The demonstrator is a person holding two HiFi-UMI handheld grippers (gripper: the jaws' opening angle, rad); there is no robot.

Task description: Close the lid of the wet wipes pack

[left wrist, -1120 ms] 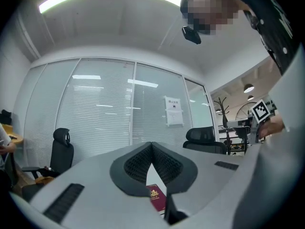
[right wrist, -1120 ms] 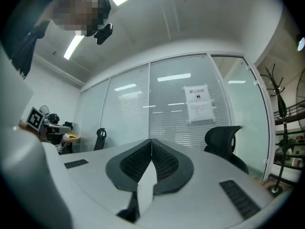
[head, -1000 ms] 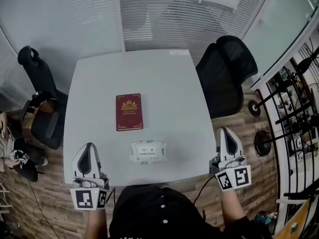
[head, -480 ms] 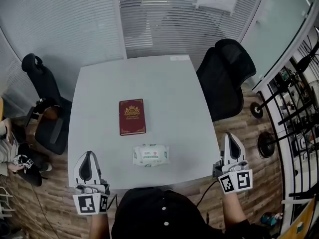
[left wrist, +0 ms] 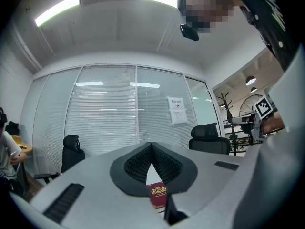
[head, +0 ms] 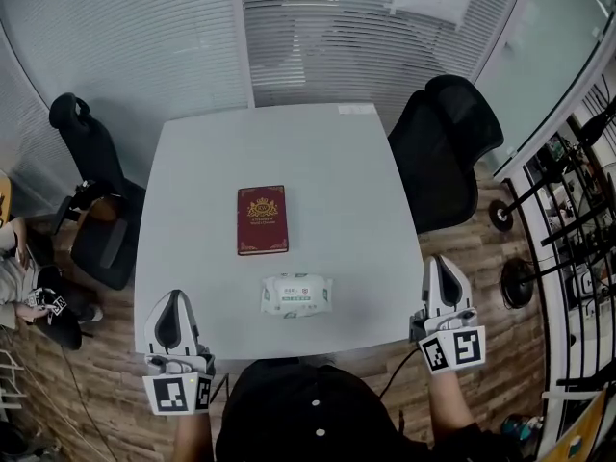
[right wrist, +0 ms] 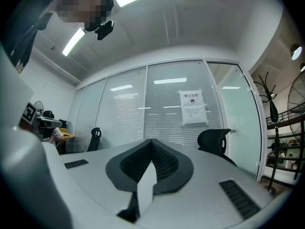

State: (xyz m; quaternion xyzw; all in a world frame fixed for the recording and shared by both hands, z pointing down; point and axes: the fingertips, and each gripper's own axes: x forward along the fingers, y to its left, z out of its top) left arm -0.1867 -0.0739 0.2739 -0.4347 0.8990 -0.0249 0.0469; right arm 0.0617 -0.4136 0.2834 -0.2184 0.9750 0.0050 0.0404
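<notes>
Position: white soft-plastic wet wipes pack [head: 296,295] lay near the front edge of the pale grey table [head: 337,162], long axis crosswise, between left gripper [head: 173,298] and right gripper [head: 444,264], slightly nearer the left; both grippers' jaws were closed together and held nothing.

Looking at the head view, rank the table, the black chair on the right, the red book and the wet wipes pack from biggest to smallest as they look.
1. table
2. black chair
3. red book and wet wipes pack: they look nearly alike, so unranked.

Wht table [head: 327,162], blk chairs [head: 448,142], wood floor [head: 106,354], blinds [head: 318,37].
</notes>
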